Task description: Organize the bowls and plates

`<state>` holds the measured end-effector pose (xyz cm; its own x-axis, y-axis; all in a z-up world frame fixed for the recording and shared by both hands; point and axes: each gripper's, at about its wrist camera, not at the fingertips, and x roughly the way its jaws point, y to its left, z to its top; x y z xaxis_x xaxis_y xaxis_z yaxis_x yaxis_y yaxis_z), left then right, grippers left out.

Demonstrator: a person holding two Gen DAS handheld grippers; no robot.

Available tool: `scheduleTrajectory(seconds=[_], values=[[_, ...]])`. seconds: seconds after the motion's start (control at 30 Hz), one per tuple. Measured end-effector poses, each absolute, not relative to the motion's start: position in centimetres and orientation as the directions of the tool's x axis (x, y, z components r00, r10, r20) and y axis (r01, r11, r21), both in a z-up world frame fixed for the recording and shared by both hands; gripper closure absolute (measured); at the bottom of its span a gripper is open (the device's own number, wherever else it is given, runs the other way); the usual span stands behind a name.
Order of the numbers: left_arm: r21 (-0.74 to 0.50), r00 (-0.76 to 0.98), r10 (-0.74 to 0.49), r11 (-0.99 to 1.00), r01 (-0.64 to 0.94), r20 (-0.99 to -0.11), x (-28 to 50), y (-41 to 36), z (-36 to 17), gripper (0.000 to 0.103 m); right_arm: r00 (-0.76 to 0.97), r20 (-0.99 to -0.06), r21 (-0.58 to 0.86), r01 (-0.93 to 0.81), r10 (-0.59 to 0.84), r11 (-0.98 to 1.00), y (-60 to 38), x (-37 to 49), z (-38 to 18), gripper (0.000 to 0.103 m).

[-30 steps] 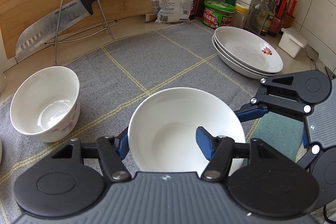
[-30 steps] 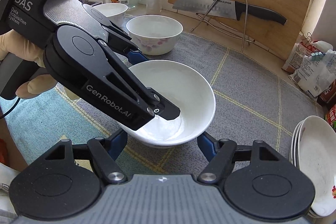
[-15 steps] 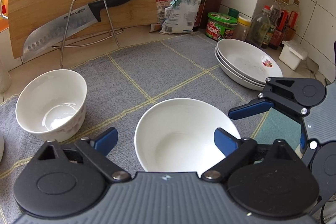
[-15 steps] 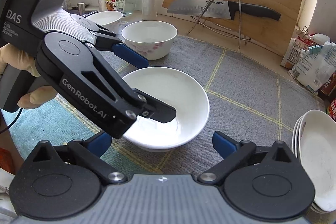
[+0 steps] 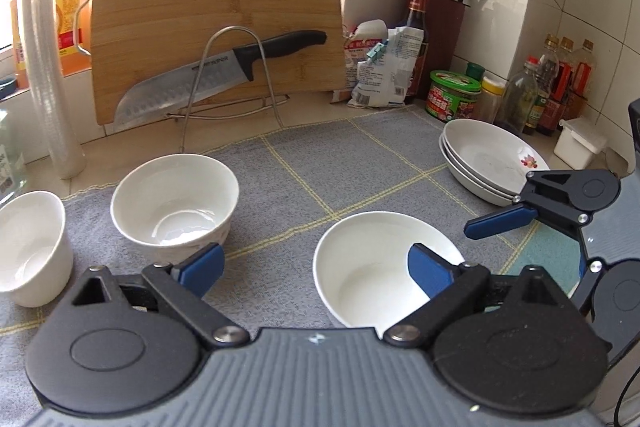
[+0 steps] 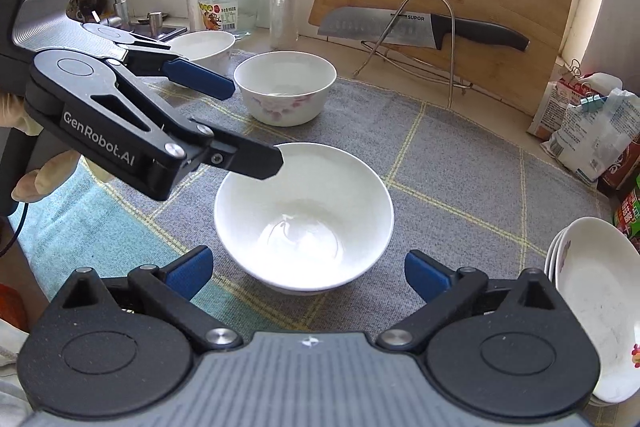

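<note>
Bowl [image 6: 304, 219] sits free on the tabletop [image 6: 460, 163] just ahead of the right gripper [image 6: 306, 273], both grippers spread wide and empty; left gripper [image 5: 316, 267] should approach the flowered bowl [image 5: 174, 205] rim squarely.

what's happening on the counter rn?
A person with two handheld grippers is sorting dishes on a grey mat. Both the left gripper and right gripper are open and empty. The plain white bowl sits free on the mat, two more bowls to its left, stacked plates on the right.
</note>
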<state>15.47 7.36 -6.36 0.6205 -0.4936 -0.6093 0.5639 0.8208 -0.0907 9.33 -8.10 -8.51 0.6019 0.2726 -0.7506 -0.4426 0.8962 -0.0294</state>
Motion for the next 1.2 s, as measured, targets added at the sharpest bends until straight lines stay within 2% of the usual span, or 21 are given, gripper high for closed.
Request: scheduleTrajectory(seconds=[0.27,0.6,0.9,1.2], values=[[-0.091,0.663,-0.401,0.888,0.450,-0.632,16.2,10.7,-6.9,0.004,0.614,-0.739,-0.034,-0.446,0.278,0.894,-7.1,9.4,-7.3,0.000],[-0.108,0.658,-0.408,0.888,0.447,-0.633,15.7,13.0,-7.6,0.004,0.650,-0.725,-0.100,-0.425,0.227,0.900,-5.0,10.1,-6.0,0.000],[-0.035,0.687,-0.385,0.885,0.464,-0.616,16.6,12.9,-8.1,0.003,0.639,-0.744,-0.059,-0.352,0.194,0.934,-5.8,11.7,-4.6,0.000],[0.045,0.750,-0.250,0.936,0.349,-0.612,18.0,11.1,-8.6,0.003,0.596,-0.749,0.015,-0.421,0.289,0.907,-6.7,16.5,-3.6,0.000]])
